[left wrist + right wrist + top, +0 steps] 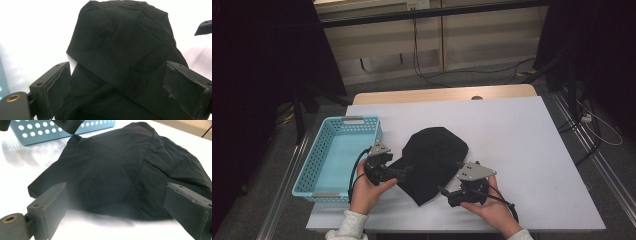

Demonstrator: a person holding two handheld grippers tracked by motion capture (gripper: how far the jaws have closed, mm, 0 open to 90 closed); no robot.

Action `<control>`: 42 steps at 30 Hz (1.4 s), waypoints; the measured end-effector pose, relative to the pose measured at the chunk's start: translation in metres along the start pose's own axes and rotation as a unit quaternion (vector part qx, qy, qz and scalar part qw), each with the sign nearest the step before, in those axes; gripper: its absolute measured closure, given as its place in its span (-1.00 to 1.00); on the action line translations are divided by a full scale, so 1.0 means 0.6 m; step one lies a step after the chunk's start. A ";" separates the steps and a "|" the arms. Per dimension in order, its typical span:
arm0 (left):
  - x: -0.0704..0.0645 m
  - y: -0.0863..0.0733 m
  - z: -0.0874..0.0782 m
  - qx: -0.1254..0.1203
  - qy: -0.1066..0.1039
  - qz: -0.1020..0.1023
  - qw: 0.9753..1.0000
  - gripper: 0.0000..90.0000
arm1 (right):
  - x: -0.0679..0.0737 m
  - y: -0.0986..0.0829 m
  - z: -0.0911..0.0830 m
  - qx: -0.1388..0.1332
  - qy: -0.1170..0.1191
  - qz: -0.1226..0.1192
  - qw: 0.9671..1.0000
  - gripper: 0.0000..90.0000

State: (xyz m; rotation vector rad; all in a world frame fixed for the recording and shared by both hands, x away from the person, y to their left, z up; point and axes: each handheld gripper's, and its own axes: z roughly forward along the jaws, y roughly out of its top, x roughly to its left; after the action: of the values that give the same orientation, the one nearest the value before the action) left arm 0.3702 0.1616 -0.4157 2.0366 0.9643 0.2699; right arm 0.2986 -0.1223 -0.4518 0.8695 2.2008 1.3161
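The left hand-held gripper [404, 170] sits at the near left edge of the black cloth [432, 162], held in the person's left hand [368, 192]. In the left gripper view its two jaws stand wide apart, with the folded cloth [120, 50] lying between and beyond them; the left jaw's pad is just beside the cloth's edge, and whether it touches cannot be told. Nothing is clamped.

The right hand-held gripper [446, 191] is held in the person's right hand [492, 210] at the near right side of the cloth. In the right gripper view its jaws are also spread apart, and the cloth [120, 175] lies on the surface just ahead of them, its near hem showing a stitched seam. The jaws hold nothing.

The cloth is a dark, rumpled garment, folded over on itself, lying flat near the middle of the white surface [522, 145], a little towards the person's side. Its rounded end points away from the person and its narrower end points towards the near edge, between the two grippers.

A light blue basket [314, 167] with perforated walls stands on the left part of the surface, just beside the left gripper and near the cloth but apart from it. In the right gripper view the basket [32, 135] shows beyond the cloth's far corner.
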 end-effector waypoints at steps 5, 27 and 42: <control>-0.001 0.002 -0.002 -0.003 0.002 -0.002 1.000 -0.82 | 0.005 0.005 0.009 0.004 0.005 -0.004 1.000 -0.85; -0.007 0.010 0.015 -0.005 -0.007 -0.005 1.000 -0.85 | 0.003 0.004 0.002 0.007 0.011 0.000 1.000 -0.76; -0.018 0.019 0.016 -0.010 -0.009 -0.004 1.000 -0.86 | 0.023 0.023 0.044 0.033 0.034 -0.004 0.999 -0.73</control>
State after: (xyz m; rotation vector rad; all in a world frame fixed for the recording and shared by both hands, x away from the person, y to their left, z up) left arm 0.3735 0.1441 -0.4111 2.0126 0.9545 0.2555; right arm 0.3098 -0.0912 -0.4520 0.8522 2.3095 1.2925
